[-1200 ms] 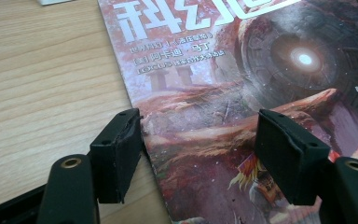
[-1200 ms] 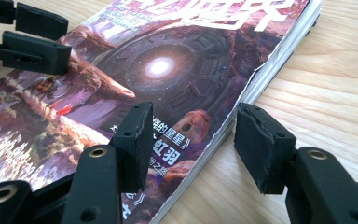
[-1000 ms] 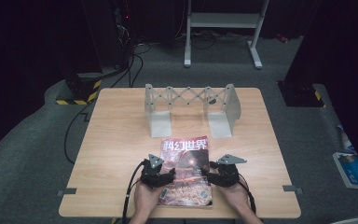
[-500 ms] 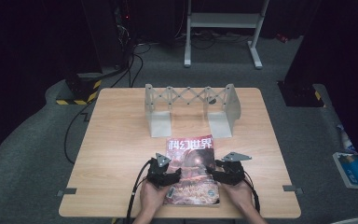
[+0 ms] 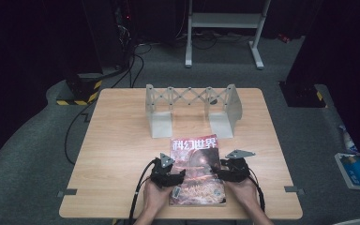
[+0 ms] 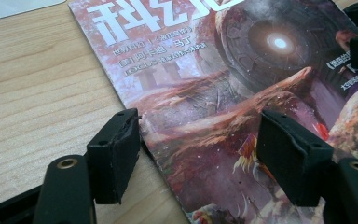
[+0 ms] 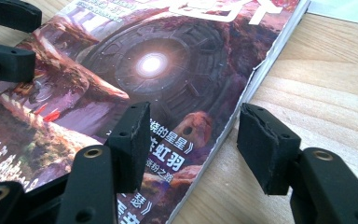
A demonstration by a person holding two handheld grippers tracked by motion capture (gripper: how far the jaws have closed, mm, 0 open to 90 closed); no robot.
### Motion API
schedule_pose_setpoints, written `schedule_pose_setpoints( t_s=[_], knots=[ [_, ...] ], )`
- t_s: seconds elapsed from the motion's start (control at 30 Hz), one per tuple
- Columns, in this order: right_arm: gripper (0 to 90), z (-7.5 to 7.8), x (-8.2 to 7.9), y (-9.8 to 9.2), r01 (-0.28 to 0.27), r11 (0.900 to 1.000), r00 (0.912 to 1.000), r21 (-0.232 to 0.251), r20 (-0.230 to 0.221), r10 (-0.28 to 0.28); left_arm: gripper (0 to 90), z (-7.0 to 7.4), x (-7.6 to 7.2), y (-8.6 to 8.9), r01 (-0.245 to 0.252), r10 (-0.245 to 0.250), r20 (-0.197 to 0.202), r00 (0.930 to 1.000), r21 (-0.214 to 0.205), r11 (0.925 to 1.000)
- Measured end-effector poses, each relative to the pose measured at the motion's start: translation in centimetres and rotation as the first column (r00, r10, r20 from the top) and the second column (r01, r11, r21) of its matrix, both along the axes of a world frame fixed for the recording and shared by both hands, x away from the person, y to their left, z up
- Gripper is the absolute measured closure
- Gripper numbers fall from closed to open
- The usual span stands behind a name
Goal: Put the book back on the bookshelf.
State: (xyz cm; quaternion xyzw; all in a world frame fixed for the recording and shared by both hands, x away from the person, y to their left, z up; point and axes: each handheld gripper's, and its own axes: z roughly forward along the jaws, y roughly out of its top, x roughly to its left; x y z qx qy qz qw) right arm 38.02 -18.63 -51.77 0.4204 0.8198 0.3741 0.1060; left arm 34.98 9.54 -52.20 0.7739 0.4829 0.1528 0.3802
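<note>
Spanning most of the high view, wooden desk (image 5: 122,140) carries a grey expanding book rack (image 5: 192,108) at the far side. Magazine (image 5: 197,168) lies flat on the near middle of the desk, cover up, just in front of the rack. Left gripper (image 6: 196,154) straddles the magazine's left edge, jaws apart, not pressing. Right gripper (image 7: 193,140) straddles the right edge, jaws have just been opening, the edge between them, pads clear of it.

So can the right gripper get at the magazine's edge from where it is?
Probably yes: the right gripper sits at the magazine with open jaws straddling its edge, one over the cover, one over the table, and nothing lies between.
</note>
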Motion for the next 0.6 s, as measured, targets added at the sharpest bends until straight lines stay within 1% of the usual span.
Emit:
schedule_pose_setpoints(
  t_s=[0.07,0.1,0.13,0.17,0.2,0.23,0.27,0.3,0.33,0.37,0.4,0.47,0.5,0.53,0.57,0.6],
  knots=[
    [44.2,0.0,0.1,-0.2,0.010,0.9999,0.9999,0.009,-0.008,-0.010,30.4,0.0,0.4,0.3,-0.005,0.005,-0.012,0.9999,-0.026,0.9996],
    [44.2,0.2,0.1,-0.5,0.034,0.9991,0.9992,0.026,-0.019,-0.034,30.2,0.1,0.8,0.4,-0.015,0.014,-0.024,0.9996,-0.047,0.9988],
    [44.2,0.2,0.1,-0.5,0.034,0.9991,0.9992,0.026,-0.019,-0.034,30.3,0.1,0.8,0.4,-0.015,0.014,-0.024,0.9996,-0.047,0.9988],
    [44.2,0.3,0.2,-0.6,0.041,0.9987,0.9990,0.032,-0.018,-0.040,30.3,0.0,1.1,0.6,-0.023,0.022,-0.027,0.9994,-0.067,0.9975],
    [44.0,0.6,0.4,-1.0,0.062,0.9974,0.9978,0.037,-0.026,-0.061,30.6,0.0,1.5,0.8,-0.030,0.029,-0.018,0.9994,-0.063,0.9976],
    [44.0,0.6,0.4,-1.0,0.062,0.9974,0.9978,0.037,-0.026,-0.061,30.6,0.0,1.5,0.8,-0.030,0.029,-0.018,0.9994,-0.063,0.9976],
    [44.0,0.7,0.5,-1.1,0.066,0.9972,0.9975,0.036,-0.028,-0.065,30.6,0.0,1.8,0.9,-0.036,0.035,-0.014,0.9993,-0.044,0.9984],
    [43.6,1.1,0.8,-1.3,0.075,0.9963,0.9969,0.043,-0.028,-0.073,30.5,0.1,2.3,1.1,-0.043,0.042,-0.021,0.9989,-0.035,0.9985],
    [43.6,1.1,0.8,-1.3,0.075,0.9963,0.9969,0.043,-0.028,-0.073,30.4,0.1,2.3,1.1,-0.043,0.042,-0.021,0.9989,-0.035,0.9985],
    [42.8,1.4,1.2,-1.3,0.072,0.9965,0.9971,0.042,-0.027,-0.071,30.4,0.0,2.9,1.3,-0.057,0.056,-0.015,0.9983,-0.044,0.9974],
    [42.7,1.5,1.4,-1.2,0.073,0.9966,0.9970,0.038,-0.029,-0.072,30.4,0.0,2.9,1.3,-0.057,0.056,-0.015,0.9983,-0.044,0.9974],
    [42.5,1.7,1.7,-1.2,0.072,0.9966,0.9971,0.040,-0.029,-0.071,31.0,-0.3,3.2,1.6,-0.078,0.079,0.017,0.9967,-0.041,0.9961],
    [42.0,1.9,2.1,-1.2,0.078,0.9950,0.9967,0.063,-0.028,-0.076,33.4,-0.6,3.5,1.8,-0.076,0.077,0.053,0.9956,-0.025,0.9968],
    [42.0,1.9,2.1,-1.2,0.078,0.9950,0.9967,0.063,-0.028,-0.076,33.6,-0.6,3.5,1.8,-0.076,0.077,0.053,0.9956,-0.025,0.9968],
    [41.4,2.1,2.5,-1.1,0.085,0.9937,0.9959,0.073,-0.038,-0.083,34.3,-0.7,3.7,2.0,-0.073,0.075,0.059,0.9954,-0.040,0.9965],
    [41.4,2.2,2.8,-1.0,0.085,0.9939,0.9958,0.070,-0.039,-0.082,35.0,-0.7,4.0,2.3,-0.073,0.077,0.060,0.9953,-0.057,0.9957]
  ],
)
